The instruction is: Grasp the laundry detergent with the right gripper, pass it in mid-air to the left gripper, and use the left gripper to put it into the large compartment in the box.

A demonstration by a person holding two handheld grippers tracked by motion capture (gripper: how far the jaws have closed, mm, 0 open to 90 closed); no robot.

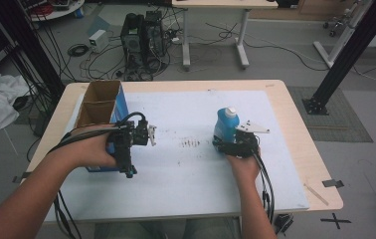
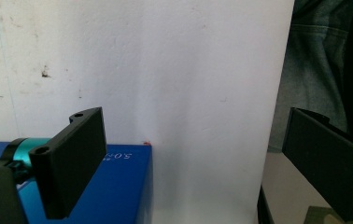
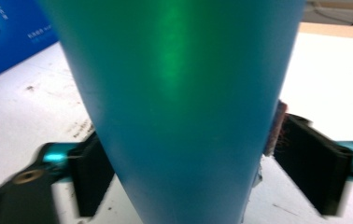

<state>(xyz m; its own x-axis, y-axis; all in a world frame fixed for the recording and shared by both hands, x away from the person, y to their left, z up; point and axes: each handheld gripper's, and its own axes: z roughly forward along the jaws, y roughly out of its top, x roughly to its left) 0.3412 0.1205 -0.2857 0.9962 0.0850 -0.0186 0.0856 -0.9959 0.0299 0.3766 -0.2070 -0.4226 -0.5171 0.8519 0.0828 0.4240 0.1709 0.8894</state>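
Blue bottle [image 1: 226, 124] (white cap, upright), right gripper [image 1: 230, 144] clamped on it, left gripper [image 1: 152, 134] spread.

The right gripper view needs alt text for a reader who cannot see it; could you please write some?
A blue bottle stands close up between the right gripper, its two black jaws at the bottle's sides low down. Behind it lie a scuffed white table and, at upper left, a blue box.

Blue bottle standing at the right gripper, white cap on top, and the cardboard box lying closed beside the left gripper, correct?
Not quite. The cardboard box is open on top: the high view shows its two brown compartments. The rest holds: the blue bottle with its white cap stands at the right gripper, and the box is beside the left gripper.
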